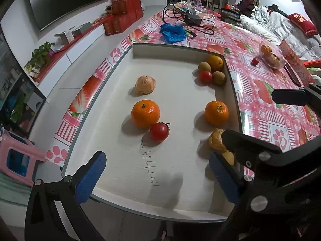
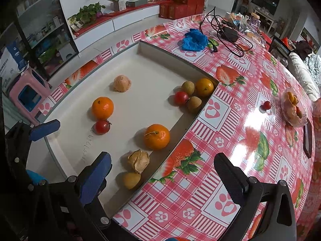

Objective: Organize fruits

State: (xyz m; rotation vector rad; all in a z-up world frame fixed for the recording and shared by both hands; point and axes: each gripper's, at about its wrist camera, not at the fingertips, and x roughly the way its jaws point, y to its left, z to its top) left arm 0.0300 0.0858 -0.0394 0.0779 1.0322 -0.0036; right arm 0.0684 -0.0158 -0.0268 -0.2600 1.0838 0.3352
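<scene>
In the shallow white tray (image 2: 160,64) the fruit lies scattered: a mandarin (image 2: 156,136) near the right wall, a husked physalis (image 2: 138,160) and a small yellow fruit (image 2: 131,180) just before it, a sorted cluster (image 2: 193,95) in the far corner. Both the left gripper (image 1: 156,172) and the right gripper (image 2: 162,170) hover wide apart, holding nothing. Likely a pick is being chosen; next calls for closing gently on one loose fruit

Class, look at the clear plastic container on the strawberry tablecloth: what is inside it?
Inside the clear container, orange-brown fruits show through the plastic. Their exact kind and number cannot be told; some are hidden behind others.
</scene>
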